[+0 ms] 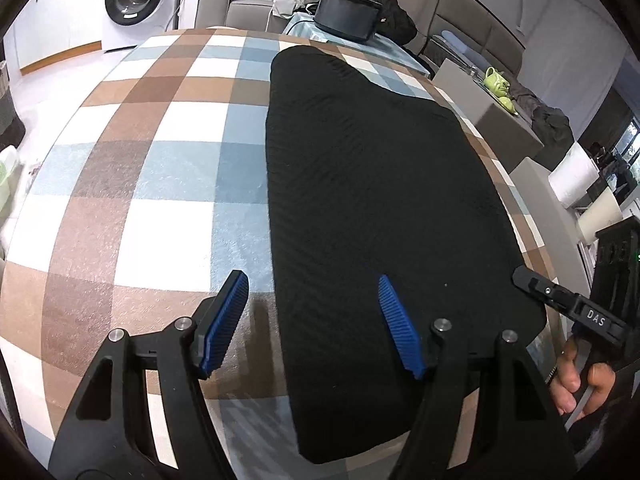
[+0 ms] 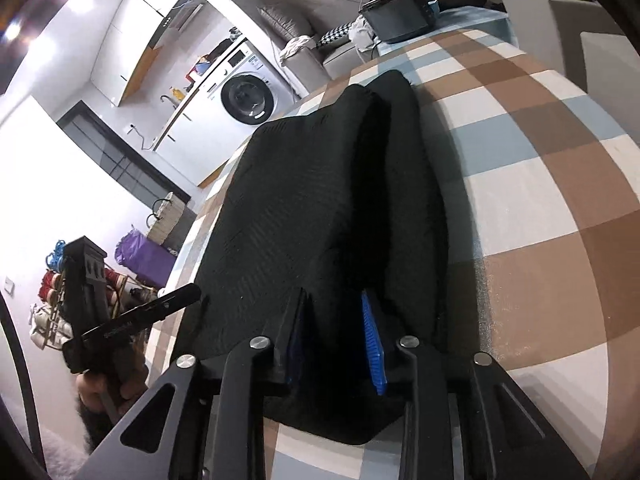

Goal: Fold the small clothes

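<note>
A black garment [image 1: 384,208] of ribbed knit lies flat on the counter [image 1: 152,168], which is covered in a soft-looking checked cloth of brown, pale blue and white squares. From my left side the garment reads as a long dark slab with rounded corners, narrowing toward the far end.

My left jaws [image 1: 316,320] stand open above the near part of it. The two blue ridged pads are well apart: the left pad [image 1: 224,320] sits over the checked cloth just beside the garment's edge, the right pad [image 1: 400,324] over the black knit. Nothing is pinched between them.

My right jaws [image 2: 336,332] are drawn close together on the near edge of the garment. Black fabric fills the narrow gap between the pads, and one blue ridged pad [image 2: 372,344] shows against it. From this side the fabric stands up in a long soft ridge running away from the jaws, with a flatter panel to its left, so the cloth looks lifted into a fold where I hold it.

In the left view the black finger of my right tool [image 1: 560,300] shows at the garment's right edge, with the hand [image 1: 580,384] wrapped round its handle.

Beyond the counter stand a white washing machine [image 1: 136,0], a grey sofa [image 1: 248,12] and a dark box [image 1: 348,16] on a pale blue surface.
</note>
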